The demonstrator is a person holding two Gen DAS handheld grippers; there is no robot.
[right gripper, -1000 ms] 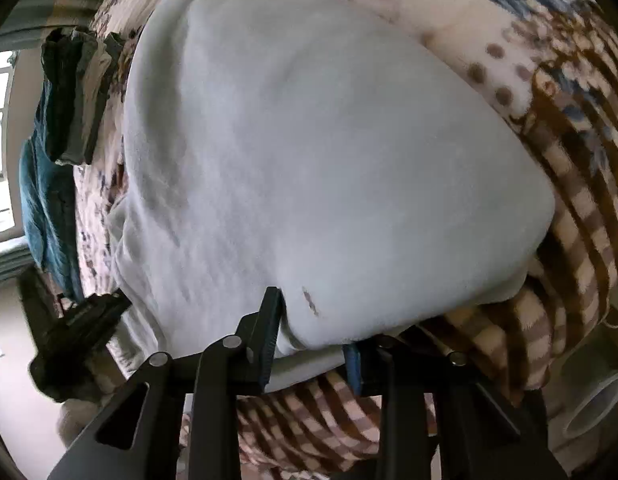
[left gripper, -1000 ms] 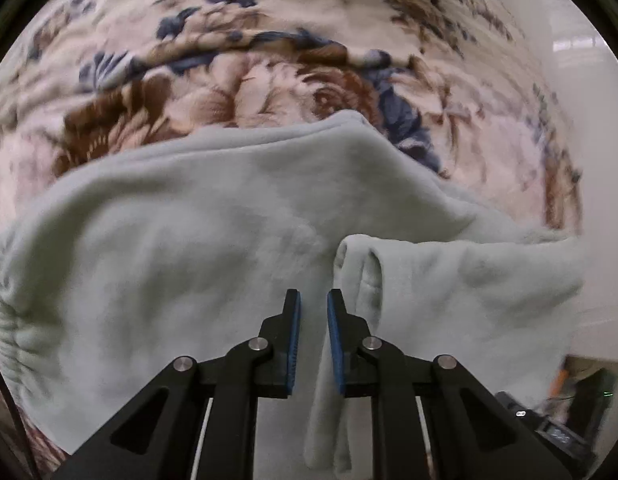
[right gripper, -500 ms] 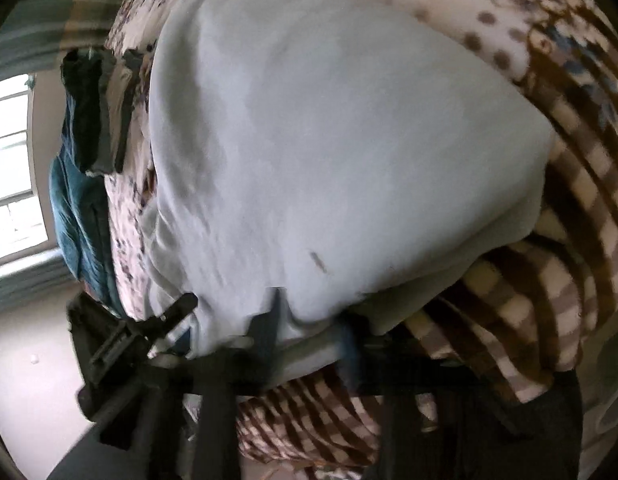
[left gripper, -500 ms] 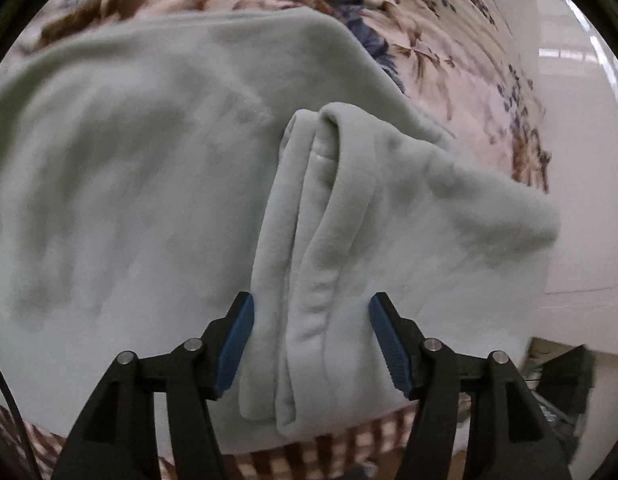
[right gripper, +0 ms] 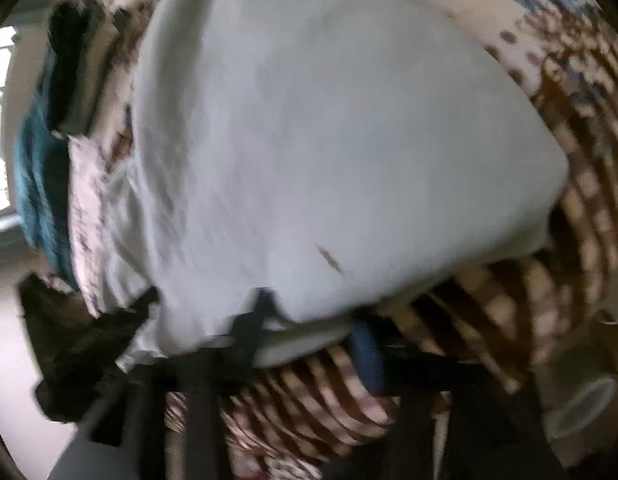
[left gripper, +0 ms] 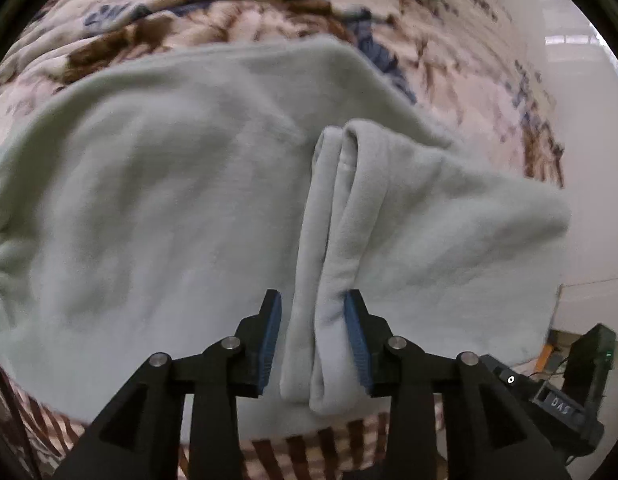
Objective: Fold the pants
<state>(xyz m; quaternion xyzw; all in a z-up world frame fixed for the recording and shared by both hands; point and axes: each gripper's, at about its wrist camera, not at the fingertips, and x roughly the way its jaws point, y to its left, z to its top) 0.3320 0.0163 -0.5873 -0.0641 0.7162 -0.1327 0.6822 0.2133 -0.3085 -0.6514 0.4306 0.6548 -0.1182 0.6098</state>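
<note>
At lower centre of the left view, the left gripper (left gripper: 313, 332) has its fingers spread either side of a rolled cuff (left gripper: 329, 280) of the pale green pants (left gripper: 157, 216), which lie on a floral blanket (left gripper: 229, 4). The right gripper (right gripper: 309, 332) is blurred; its fingers seem to pinch the pants' near edge, though I cannot tell

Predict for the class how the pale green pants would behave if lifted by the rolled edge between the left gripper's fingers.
The pants look like soft fleece, so they would probably sag and drape. The rolled edge is thick and should compress in the left gripper. Probably light, unlikely to slip.
</note>
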